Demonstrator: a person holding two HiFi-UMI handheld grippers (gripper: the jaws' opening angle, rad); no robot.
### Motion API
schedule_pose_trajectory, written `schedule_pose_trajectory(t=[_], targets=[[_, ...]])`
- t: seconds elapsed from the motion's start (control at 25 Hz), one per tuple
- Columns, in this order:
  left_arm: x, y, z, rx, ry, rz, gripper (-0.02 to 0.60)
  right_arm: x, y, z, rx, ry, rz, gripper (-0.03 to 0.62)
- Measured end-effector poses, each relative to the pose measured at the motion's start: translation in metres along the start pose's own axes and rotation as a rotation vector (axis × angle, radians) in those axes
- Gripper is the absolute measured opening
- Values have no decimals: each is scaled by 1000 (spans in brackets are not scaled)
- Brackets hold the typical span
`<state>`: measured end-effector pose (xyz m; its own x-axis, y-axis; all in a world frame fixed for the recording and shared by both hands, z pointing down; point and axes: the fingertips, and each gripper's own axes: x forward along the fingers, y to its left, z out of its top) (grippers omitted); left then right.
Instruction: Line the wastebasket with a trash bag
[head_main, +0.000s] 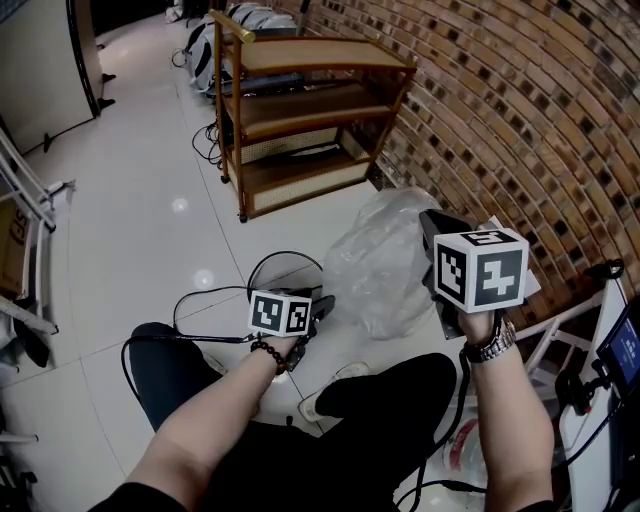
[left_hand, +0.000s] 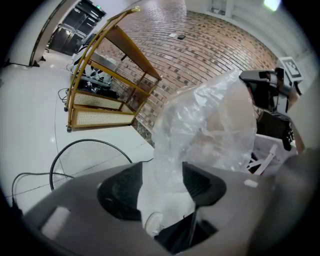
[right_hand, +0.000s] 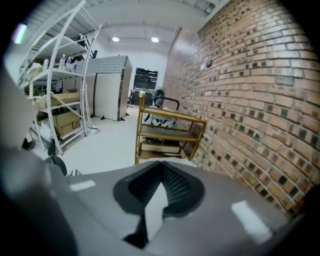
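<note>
The trash bag (head_main: 385, 265) was thin clear film, crumpled and puffed into a tall loose bulge, glossy along its creases. It stood between my two tongs, its top drawn up to the right pair.

My right tongs (head_main: 427, 218) were clenched. Their ribbed black pads were pressed together on the bag's upper edge, and a pale strip of film ran back from the pinch. My left tongs (head_main: 322, 304) were released, pads standing apart, with the bag's lower film in the gap. I could not tell whether it touched either pad. The bag held nothing I could make out.

Ahead of the left tongs a round black wire guard (left_hand: 85, 160) lay flat on the shiny white tile floor (head_main: 130, 230). Beyond both tongs a three-tier wooden shelf cart (head_main: 300, 110) with woven cane panels stood against a rough brick wall (head_main: 500, 100). Its lower tiers held dark items too small to identify.
</note>
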<state>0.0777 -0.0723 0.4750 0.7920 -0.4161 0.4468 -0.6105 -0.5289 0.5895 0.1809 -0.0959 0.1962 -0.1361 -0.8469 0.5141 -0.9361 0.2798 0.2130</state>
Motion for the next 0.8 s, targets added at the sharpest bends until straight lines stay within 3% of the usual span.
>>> schedule_pose_trajectory(t=[0.16,0.36,0.6,0.8], targets=[[-11,6,-7,40,8,27,231,-2,15,10,-7,-18,31,2],[-48,21,2,124,-18,82,9,5,26,8,2,-16,65,2],[-103,51,24,148,-19,156,7,26,42,-24,42,40,113,2],[-140,66,32,170,36,214,8,46,62,-55,79,98,165,2]])
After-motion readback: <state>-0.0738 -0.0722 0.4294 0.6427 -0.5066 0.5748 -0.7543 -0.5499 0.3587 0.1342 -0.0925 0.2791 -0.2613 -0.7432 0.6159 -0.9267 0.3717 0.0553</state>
